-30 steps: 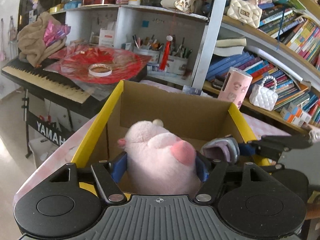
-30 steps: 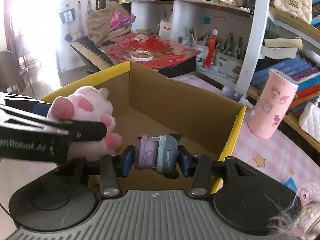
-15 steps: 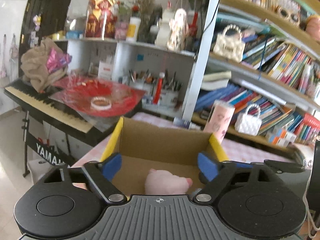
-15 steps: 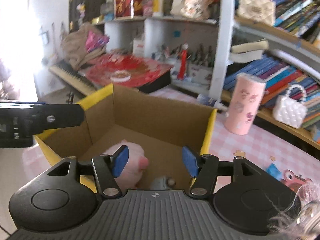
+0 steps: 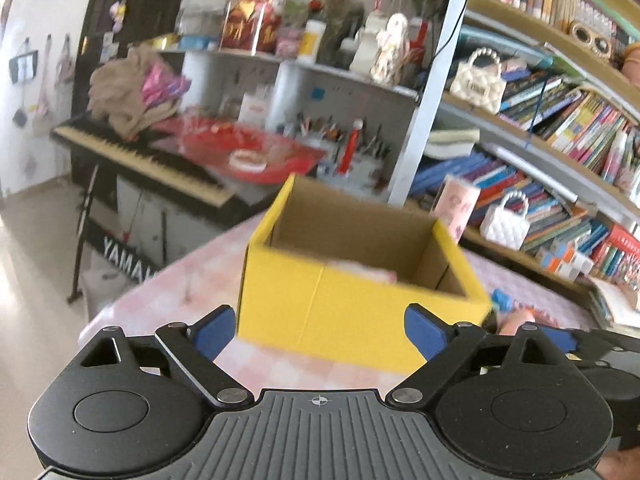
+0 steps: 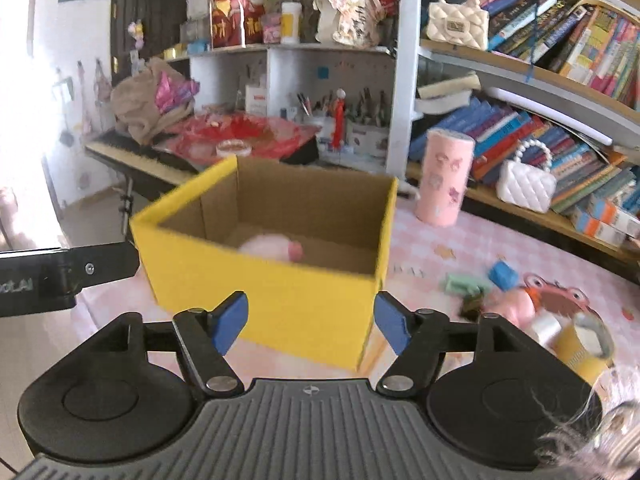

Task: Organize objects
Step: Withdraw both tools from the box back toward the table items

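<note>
— Right gripper (image 6: 311,322) has just spread its jaws, nothing between; left gripper (image 5: 320,330) likewise gapes empty.

— Plush (image 6: 272,249)'s in the yellow box (image 6: 280,300) (blurred, probably pink). Next, approach toys (image 6: 500,276) near the tabletop's right edge slowly.

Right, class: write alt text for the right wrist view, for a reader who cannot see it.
An open right gripper, holding nothing, faces a yellow cardboard box on a pink checked tablecloth. A pink plush toy lies inside the box; small toys are scattered to its right, before crowded bookshelves.
</note>
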The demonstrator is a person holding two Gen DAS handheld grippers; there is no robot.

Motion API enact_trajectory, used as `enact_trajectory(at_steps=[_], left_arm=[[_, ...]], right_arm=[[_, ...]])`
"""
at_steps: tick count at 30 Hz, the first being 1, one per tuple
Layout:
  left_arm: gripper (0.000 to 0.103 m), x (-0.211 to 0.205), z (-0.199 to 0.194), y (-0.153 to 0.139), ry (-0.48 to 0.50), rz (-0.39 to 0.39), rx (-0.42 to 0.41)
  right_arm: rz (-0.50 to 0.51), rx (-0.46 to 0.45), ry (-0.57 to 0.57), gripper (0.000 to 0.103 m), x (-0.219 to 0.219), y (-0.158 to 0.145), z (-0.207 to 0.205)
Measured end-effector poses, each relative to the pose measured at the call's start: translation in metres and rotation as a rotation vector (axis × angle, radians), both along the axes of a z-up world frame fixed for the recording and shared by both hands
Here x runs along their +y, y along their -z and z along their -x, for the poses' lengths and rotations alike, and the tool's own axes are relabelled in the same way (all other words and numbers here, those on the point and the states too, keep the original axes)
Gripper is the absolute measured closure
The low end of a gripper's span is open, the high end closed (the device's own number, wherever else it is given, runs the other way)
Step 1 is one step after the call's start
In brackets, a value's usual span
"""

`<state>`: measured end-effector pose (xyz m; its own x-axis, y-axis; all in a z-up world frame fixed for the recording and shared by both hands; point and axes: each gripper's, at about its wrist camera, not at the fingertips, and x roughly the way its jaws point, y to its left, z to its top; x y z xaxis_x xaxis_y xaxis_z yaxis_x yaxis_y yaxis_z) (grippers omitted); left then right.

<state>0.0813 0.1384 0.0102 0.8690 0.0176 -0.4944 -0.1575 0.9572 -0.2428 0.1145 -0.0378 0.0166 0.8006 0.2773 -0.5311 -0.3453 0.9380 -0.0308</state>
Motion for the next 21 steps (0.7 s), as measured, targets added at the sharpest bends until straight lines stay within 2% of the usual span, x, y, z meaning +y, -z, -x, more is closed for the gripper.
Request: enact_trajectory(at_steps=[4, 6, 8, 12, 21], left_arm=[[0.010, -0.004, 0.016, 0.009, 0.018, -0.017, 0.041], [0.010, -0.007, 0.023, 0.013, 0.028, -0.029, 0.059], [0.010, -0.010, 0.028, 0.016, 0.036, -0.048, 0.082], [0.005, -0.016, 0.036, 0.022, 0.065, -0.069, 0.120], [0.005, -0.025, 0.052, 0.024, 0.138, -0.079, 0.135]], right_arm=[[-0.019, 0.040, 0.121, 0.029, -0.008, 0.013, 0.023], [-0.028, 0.075, 0.184, 0.023, -0.011, 0.020, 0.034], [-0.025, 0.104, 0.201, 0.023, -0.012, 0.025, 0.041], [0.000, 0.092, 0.250, 0.019, -0.013, 0.026, 0.057], [-0.024, 0.089, 0.353, 0.015, -0.030, 0.029, 0.086]])
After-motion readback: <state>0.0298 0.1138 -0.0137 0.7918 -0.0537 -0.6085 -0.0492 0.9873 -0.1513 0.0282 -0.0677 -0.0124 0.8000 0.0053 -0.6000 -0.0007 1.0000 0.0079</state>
